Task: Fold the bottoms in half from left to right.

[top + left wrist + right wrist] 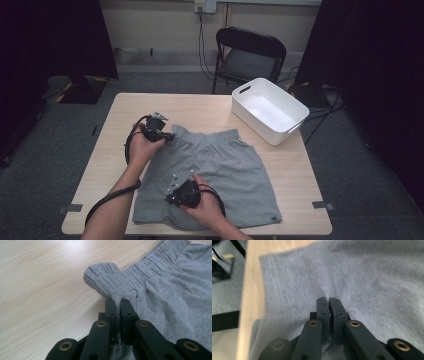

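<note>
Shorts in grey are lying flat across the near half of the table, with a white bin sitting clear of them at the far right corner and a black chair standing beyond. Nearest, the right gripper is pinching a fold of fabric by the left hem, jaws together, while farther off the left gripper is clamping the bunched waistband corner.
</note>
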Demonstrator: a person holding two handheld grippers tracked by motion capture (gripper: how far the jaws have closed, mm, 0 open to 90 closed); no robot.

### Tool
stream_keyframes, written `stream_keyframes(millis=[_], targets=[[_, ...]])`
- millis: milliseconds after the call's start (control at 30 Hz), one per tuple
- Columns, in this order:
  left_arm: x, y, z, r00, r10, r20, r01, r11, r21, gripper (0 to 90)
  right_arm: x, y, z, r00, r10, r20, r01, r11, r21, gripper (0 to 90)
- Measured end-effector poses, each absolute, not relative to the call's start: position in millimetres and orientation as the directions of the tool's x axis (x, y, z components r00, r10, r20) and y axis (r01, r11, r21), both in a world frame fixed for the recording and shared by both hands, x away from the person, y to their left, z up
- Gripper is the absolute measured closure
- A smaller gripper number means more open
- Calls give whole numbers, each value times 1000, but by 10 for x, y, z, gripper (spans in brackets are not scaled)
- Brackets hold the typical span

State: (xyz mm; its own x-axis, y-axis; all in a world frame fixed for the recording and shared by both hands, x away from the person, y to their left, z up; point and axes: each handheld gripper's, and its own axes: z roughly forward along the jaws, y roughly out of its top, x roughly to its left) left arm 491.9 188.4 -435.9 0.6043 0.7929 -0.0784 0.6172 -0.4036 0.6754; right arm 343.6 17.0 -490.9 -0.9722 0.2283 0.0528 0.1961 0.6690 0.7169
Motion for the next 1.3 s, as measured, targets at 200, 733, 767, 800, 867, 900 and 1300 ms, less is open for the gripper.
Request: stream_keyframes(millis=[200, 733, 767, 800, 867, 900, 1300], targets=[[4902, 1856, -4321, 612, 788, -67, 608, -415, 677, 868, 3470, -88, -4752, -967, 253, 36, 199, 658, 726, 875], [4900, 1787, -4364, 617, 784, -62, 604, -422, 676, 868, 3361, -82, -4686, -969, 243, 39, 184, 607, 774, 571], [4897, 1787, -4368, 614, 786, -70, 608, -414, 677, 867, 3347, -33, -4674, -973, 227, 39, 173, 607, 776, 569], [4896, 1792, -4371, 616, 785, -71, 607, -415, 678, 867, 3332, 17, -4665, -976, 215, 39, 165, 605, 779, 558], [4892, 1804, -4374, 618, 783, -73, 607, -416, 677, 867, 3304, 134, -4669, -983, 179, 51, 150, 602, 784, 561], [4890, 1811, -4375, 617, 784, -72, 606, -414, 679, 867, 3293, 174, -4677, -984, 169, 52, 145, 603, 784, 557], [4885, 1919, -4408, 609, 787, -93, 615, -395, 683, 864, 3149, 591, -4916, -997, 46, 69, 82, 664, 743, 558]])
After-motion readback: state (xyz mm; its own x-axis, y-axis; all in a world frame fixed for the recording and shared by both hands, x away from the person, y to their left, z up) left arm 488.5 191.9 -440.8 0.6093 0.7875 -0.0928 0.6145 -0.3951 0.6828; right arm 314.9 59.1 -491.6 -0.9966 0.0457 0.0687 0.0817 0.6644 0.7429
